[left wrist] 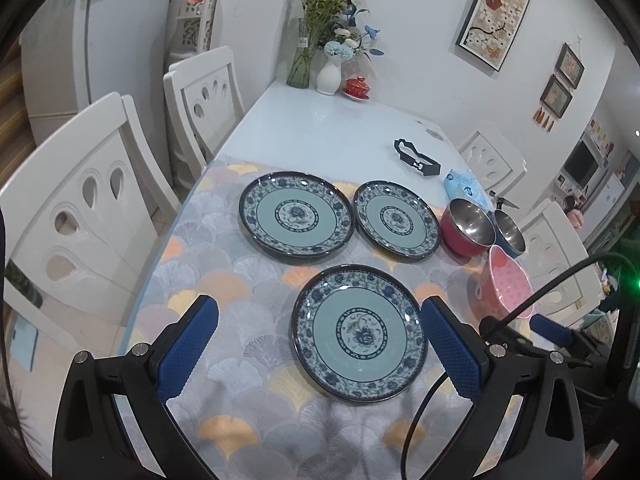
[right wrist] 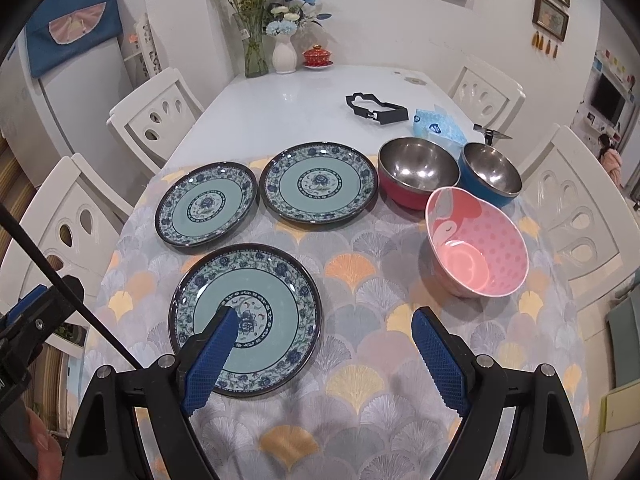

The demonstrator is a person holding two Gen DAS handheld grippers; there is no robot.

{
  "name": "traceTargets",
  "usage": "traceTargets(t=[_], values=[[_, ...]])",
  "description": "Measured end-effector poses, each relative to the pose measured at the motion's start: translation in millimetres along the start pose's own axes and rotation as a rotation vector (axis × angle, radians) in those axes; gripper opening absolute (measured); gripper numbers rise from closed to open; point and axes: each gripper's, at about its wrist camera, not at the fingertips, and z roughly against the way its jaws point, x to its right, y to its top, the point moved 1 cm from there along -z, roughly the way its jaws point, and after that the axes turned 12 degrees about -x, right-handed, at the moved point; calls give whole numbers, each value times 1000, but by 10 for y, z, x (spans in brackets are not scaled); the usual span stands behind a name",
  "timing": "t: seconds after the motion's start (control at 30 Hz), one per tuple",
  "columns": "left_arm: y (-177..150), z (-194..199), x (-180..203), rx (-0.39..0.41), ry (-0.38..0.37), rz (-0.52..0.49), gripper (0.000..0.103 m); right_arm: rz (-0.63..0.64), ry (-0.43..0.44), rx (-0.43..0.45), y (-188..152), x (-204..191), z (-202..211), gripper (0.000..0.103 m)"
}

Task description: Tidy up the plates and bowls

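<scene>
Three blue-patterned plates lie flat on the patterned cloth: a near plate [left wrist: 359, 333] [right wrist: 246, 319], a far left plate [left wrist: 296, 215] [right wrist: 206, 204] and a far right plate [left wrist: 397, 221] [right wrist: 319, 183]. To their right stand a red steel bowl [left wrist: 466, 227] [right wrist: 417, 172], a blue steel bowl [left wrist: 509, 237] [right wrist: 490, 173] and a pink dotted bowl [left wrist: 507, 283] [right wrist: 476, 242]. My left gripper [left wrist: 318, 320] is open and empty, above the near plate's left side. My right gripper [right wrist: 326, 326] is open and empty, just right of the near plate.
A black strap [right wrist: 376, 110] and a blue packet [right wrist: 438, 126] lie on the white table [right wrist: 288, 96] behind the bowls. Vases with flowers [right wrist: 256, 40] and a red lidded cup [right wrist: 317, 57] stand at the far end. White chairs [right wrist: 156, 116] line both sides.
</scene>
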Motion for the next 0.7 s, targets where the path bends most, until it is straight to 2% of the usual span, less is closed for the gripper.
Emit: traceTargets(t=[0.2, 0.37, 0.5, 0.7], values=[[-7, -27, -42, -14, -18, 23, 101, -12, 11, -16, -42, 16, -37, 87], [-12, -59, -76, -21, -46, 36, 101, -10, 16, -20, -43, -10, -58, 91], [-10, -149, -173, -57, -100, 92, 101, -3, 15, -33, -40, -31, -103, 92], [-13, -273, -317, -103, -118, 168, 101, -8, 31, -62, -18, -21, -184, 92]])
